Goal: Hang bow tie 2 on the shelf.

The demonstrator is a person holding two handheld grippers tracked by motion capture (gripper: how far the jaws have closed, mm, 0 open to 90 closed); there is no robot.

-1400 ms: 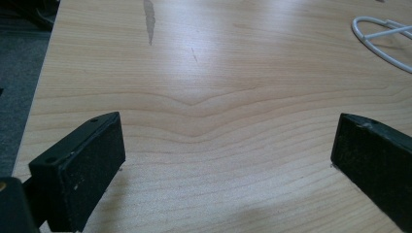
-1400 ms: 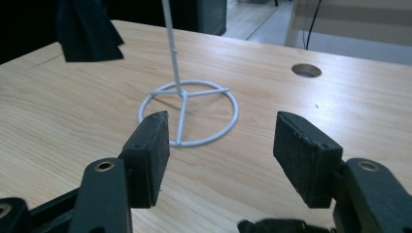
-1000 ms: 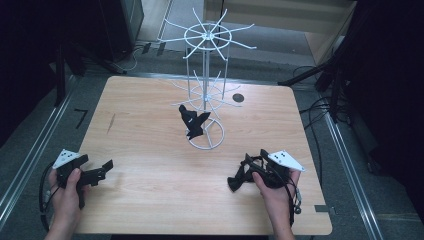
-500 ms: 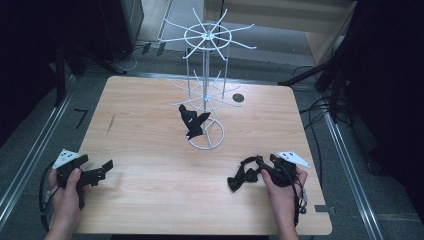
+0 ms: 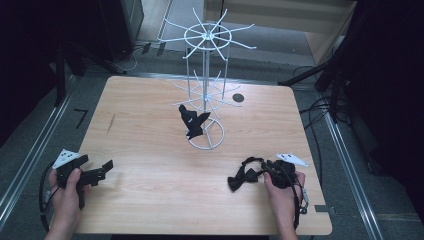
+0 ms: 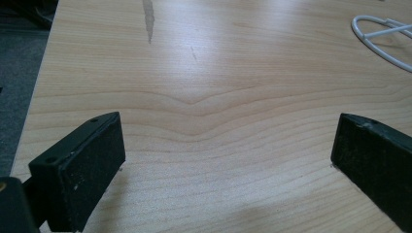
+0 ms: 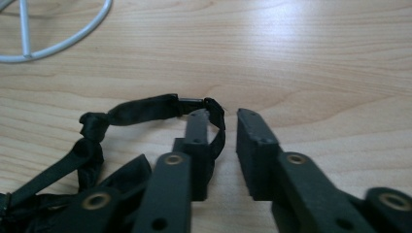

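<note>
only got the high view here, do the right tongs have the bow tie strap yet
Observer: Not quite. In the right gripper view the right tongs have just been closing. The strap runs between the jaws and lies against one of them, with a gap to the other.
Operator: and the left tongs, anything in them
Observer: No. The left gripper view shows the left tongs wide open over the table, nothing between them.

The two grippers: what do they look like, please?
Both the left gripper and the right gripper are black, with two flat rectangular jaws, brass-coloured rivets on the right one's linkage, and a grey three-cornered plate on top. A dark cable trails from each. The forearms are bare, without sleeves.
</note>
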